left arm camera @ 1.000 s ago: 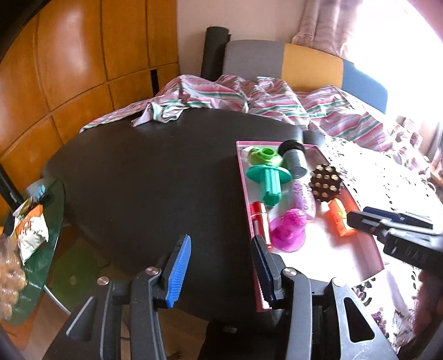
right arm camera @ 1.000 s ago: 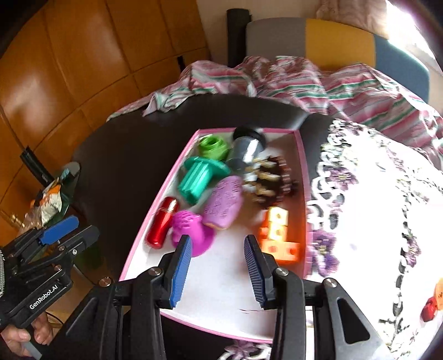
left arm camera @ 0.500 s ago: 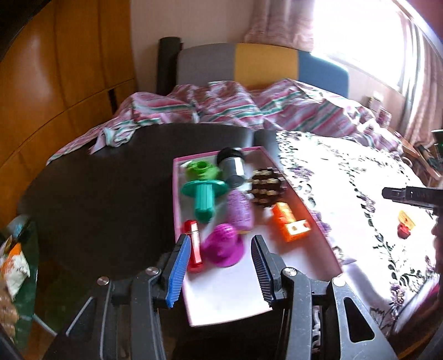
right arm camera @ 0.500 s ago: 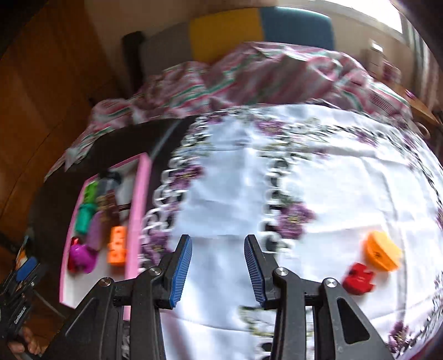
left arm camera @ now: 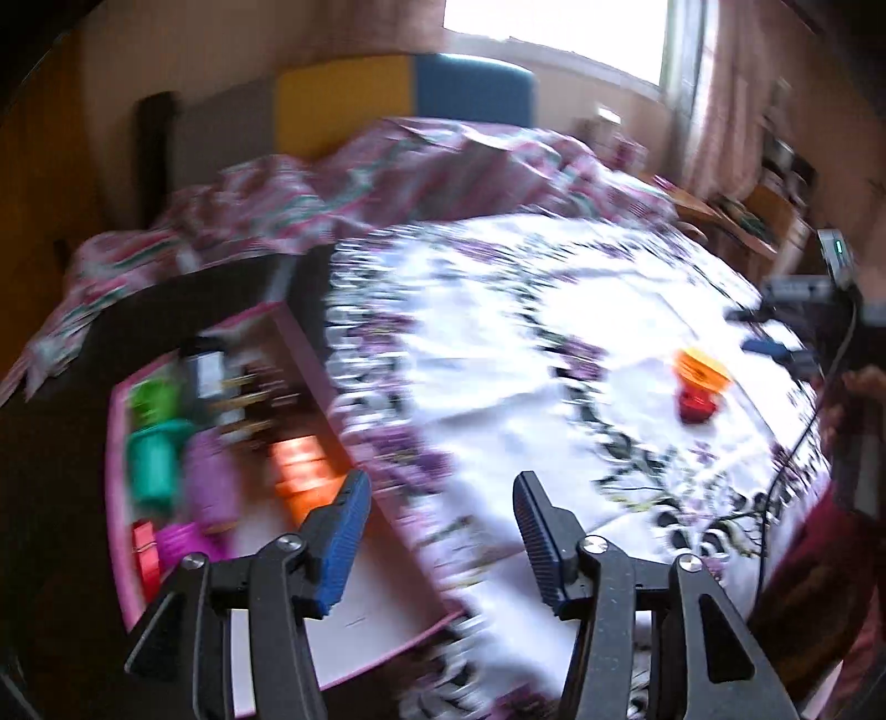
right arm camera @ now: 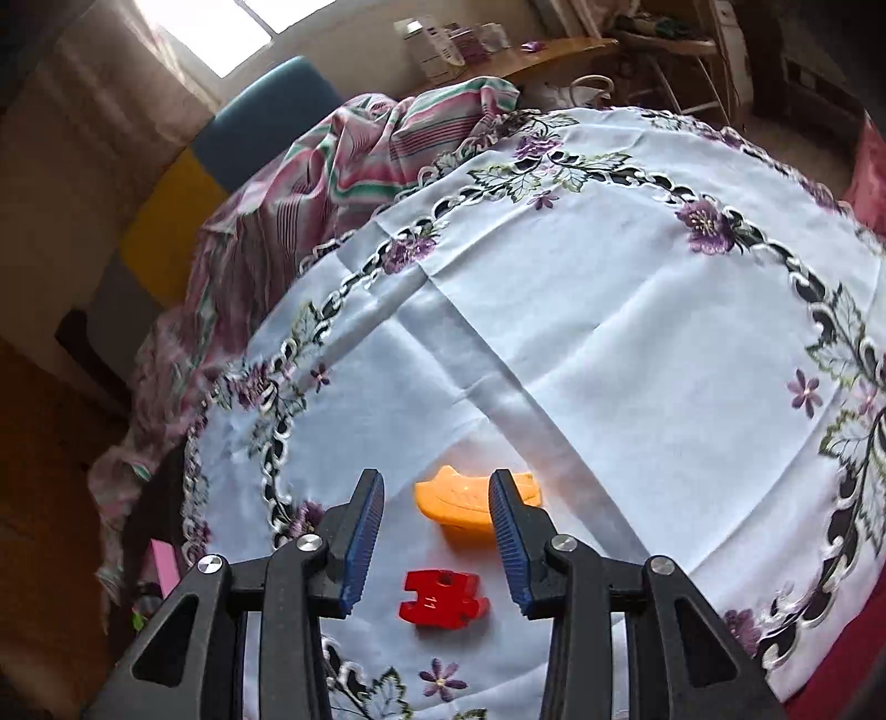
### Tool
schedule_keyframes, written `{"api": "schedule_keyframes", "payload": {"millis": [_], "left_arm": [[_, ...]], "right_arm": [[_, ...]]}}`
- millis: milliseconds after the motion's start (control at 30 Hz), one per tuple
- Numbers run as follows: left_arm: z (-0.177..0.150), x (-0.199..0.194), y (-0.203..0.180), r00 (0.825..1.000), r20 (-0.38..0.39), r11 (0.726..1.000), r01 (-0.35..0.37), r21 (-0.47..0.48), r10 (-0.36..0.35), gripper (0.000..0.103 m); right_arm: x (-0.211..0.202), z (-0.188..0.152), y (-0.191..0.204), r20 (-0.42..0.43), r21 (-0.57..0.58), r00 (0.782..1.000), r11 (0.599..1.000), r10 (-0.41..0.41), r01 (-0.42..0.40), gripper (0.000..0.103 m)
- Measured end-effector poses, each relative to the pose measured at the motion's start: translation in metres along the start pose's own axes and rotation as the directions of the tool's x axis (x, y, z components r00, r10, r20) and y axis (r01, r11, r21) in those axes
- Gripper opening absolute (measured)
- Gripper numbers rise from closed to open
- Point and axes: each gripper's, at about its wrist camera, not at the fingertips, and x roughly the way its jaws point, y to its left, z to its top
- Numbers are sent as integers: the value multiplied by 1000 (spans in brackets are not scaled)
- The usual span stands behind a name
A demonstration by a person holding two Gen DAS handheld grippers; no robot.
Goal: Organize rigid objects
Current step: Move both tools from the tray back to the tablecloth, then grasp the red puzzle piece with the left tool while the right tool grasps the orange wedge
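A pink tray (left arm camera: 119,471) at the left of the blurred left wrist view holds several toys: green, teal, purple, red, magenta, an orange block (left arm camera: 302,479). My left gripper (left arm camera: 437,531) is open and empty above the tray's right edge. An orange piece (right arm camera: 462,501) and a red puzzle piece (right arm camera: 440,601) lie on the white embroidered tablecloth (right arm camera: 609,310). They also show far right in the left wrist view: the orange piece (left arm camera: 700,371), the red piece (left arm camera: 695,404). My right gripper (right arm camera: 437,534) is open and empty, just above the two pieces.
A striped pink cloth (right arm camera: 332,166) is bunched at the table's far side, before a yellow and blue chair back (left arm camera: 410,105). The dark tabletop (left arm camera: 50,443) shows left of the tray. Shelves and a wooden side table (right arm camera: 554,50) stand beyond.
Both grippers have swung to the right, away from the tray. My right gripper has closed in on the orange and red pieces. Both stay open.
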Motion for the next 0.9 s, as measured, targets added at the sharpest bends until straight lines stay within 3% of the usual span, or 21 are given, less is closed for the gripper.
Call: {"api": "schedule_keyframes", "payload": {"millis": [200,433,533,633,800,867,900], "left_arm": [[24,57,-74,982,-95,978,175,111,-165,55],[51,100,-143,949,-156,936,301,183,-274,55],[56,114,-165,935,-184,919,338,202,-303,67],[59,123,-179,924,-195,911,364,194,-328,74],[63,141,-198,924,-223,914,353,198,-309,74],[61,148,-202,924,-232,914,351,204,-303,73],[60,150,-203,930,-230,918,335,213,-286,66]], "right_arm": [[-1,-1,5,-2,-21,999,999,32,-32,40],[-3,0,-4,7,25,997,996,81,-81,40],[-3,2,-8,6,50,996,994,92,-93,41],[-2,2,-10,4,61,995,993,101,-101,41],[-4,3,-13,11,83,994,990,110,-111,42],[-2,3,-12,7,82,994,990,113,-114,43],[-2,3,-12,3,80,994,991,110,-109,43]]}}
